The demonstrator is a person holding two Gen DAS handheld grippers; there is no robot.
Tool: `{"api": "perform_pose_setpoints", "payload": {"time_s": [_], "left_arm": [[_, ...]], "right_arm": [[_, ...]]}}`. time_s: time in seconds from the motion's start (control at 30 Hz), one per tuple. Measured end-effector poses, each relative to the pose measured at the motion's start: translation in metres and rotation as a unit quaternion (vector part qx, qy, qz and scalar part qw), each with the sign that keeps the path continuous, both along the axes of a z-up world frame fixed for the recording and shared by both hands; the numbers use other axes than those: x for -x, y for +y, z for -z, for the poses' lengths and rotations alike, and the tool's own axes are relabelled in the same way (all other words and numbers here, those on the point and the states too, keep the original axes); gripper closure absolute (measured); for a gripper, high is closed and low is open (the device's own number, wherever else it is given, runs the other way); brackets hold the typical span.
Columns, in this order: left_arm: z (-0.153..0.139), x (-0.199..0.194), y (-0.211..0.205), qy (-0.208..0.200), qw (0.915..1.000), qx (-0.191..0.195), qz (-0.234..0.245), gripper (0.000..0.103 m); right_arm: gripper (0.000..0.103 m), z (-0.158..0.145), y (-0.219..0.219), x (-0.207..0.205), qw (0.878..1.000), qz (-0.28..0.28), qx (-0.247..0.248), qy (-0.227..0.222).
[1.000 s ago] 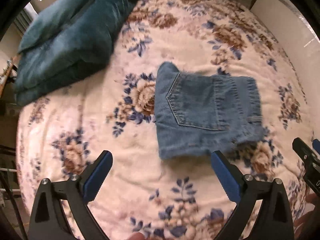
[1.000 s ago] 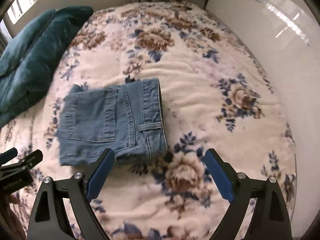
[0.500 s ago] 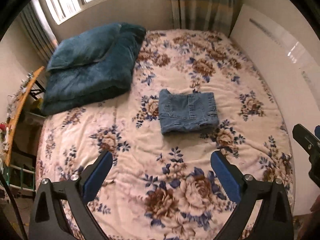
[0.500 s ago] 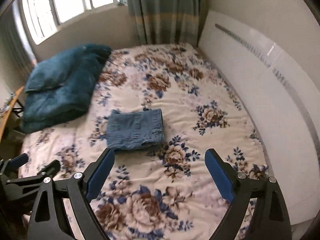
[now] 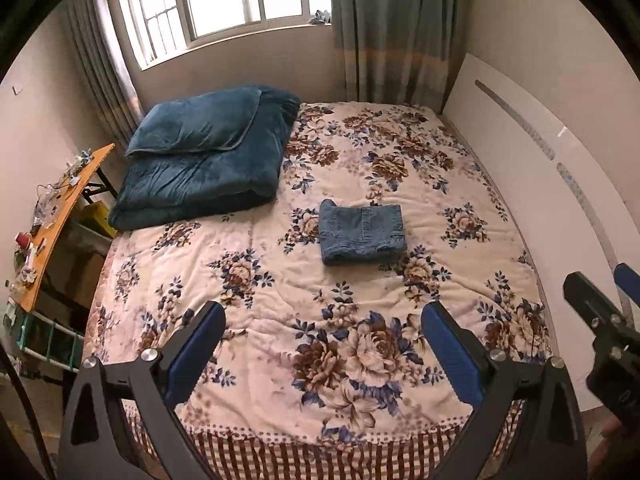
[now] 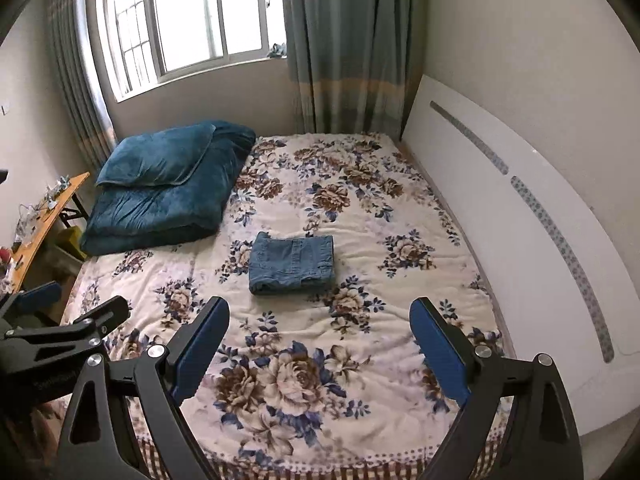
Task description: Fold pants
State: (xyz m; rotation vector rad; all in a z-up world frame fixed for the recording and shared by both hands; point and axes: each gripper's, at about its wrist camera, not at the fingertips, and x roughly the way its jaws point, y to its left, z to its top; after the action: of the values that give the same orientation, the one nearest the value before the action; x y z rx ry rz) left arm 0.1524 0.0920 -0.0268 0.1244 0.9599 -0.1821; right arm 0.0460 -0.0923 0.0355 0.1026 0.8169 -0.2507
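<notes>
The blue denim pants (image 5: pixel 362 236) lie folded into a small rectangle in the middle of the floral bedspread (image 5: pixel 280 280); they also show in the right wrist view (image 6: pixel 292 264). My left gripper (image 5: pixel 320 344) is open and empty, held back over the foot of the bed, far from the pants. My right gripper (image 6: pixel 320 344) is open and empty too, at about the same distance. The right gripper's side shows at the right edge of the left wrist view (image 5: pixel 600 320), and the left gripper shows at the left edge of the right wrist view (image 6: pixel 64 328).
A folded teal duvet with a pillow (image 5: pixel 204 160) lies at the bed's far left. A white headboard panel (image 5: pixel 560 200) runs along the right side. An orange table with clutter (image 5: pixel 52 220) stands to the left. A window and curtains (image 5: pixel 360 28) are behind.
Both grippers have pulled far back from the pants, from close over them to beyond the foot of the bed. The pants stay folded in place.
</notes>
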Motion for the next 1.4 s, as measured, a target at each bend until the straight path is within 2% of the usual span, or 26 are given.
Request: {"api": "perform_pose_setpoints", "payload": {"time_s": [0.33, 0.5, 0.63, 0.8, 0.93, 1.1, 1.4], "left_arm": [[-0.027, 0.033, 0.011, -0.031, 0.9993, 0.010, -0.016, 0.003], [-0.023, 0.035, 0.008, -0.037, 0.9991, 0.011, -0.020, 0.003], [-0.009, 0.020, 0.005, -0.039, 0.9989, 0.010, -0.022, 0.003], [0.020, -0.009, -0.004, -0.029, 0.9993, 0.010, -0.020, 0.003], [0.048, -0.032, -0.016, -0.020, 0.9996, -0.009, -0.019, 0.003], [0.078, -0.057, -0.023, -0.003, 0.9998, -0.010, -0.018, 0.003], [0.109, -0.087, -0.030, 0.008, 0.9993, -0.022, -0.028, 0.003]], "right_arm": [[0.009, -0.029, 0.002, 0.035, 1.000, -0.003, -0.001, -0.011], [0.009, -0.026, 0.006, 0.039, 1.000, 0.001, 0.005, -0.012], [0.007, -0.020, -0.005, 0.021, 1.000, -0.004, 0.000, -0.012], [0.007, 0.002, -0.020, -0.021, 1.000, -0.003, 0.011, -0.009], [0.007, 0.034, -0.030, -0.058, 1.000, 0.001, 0.017, 0.004], [0.007, 0.080, -0.041, -0.098, 0.999, 0.004, -0.002, 0.036], [0.007, 0.128, -0.051, -0.131, 0.998, 0.021, -0.003, 0.065]]}}
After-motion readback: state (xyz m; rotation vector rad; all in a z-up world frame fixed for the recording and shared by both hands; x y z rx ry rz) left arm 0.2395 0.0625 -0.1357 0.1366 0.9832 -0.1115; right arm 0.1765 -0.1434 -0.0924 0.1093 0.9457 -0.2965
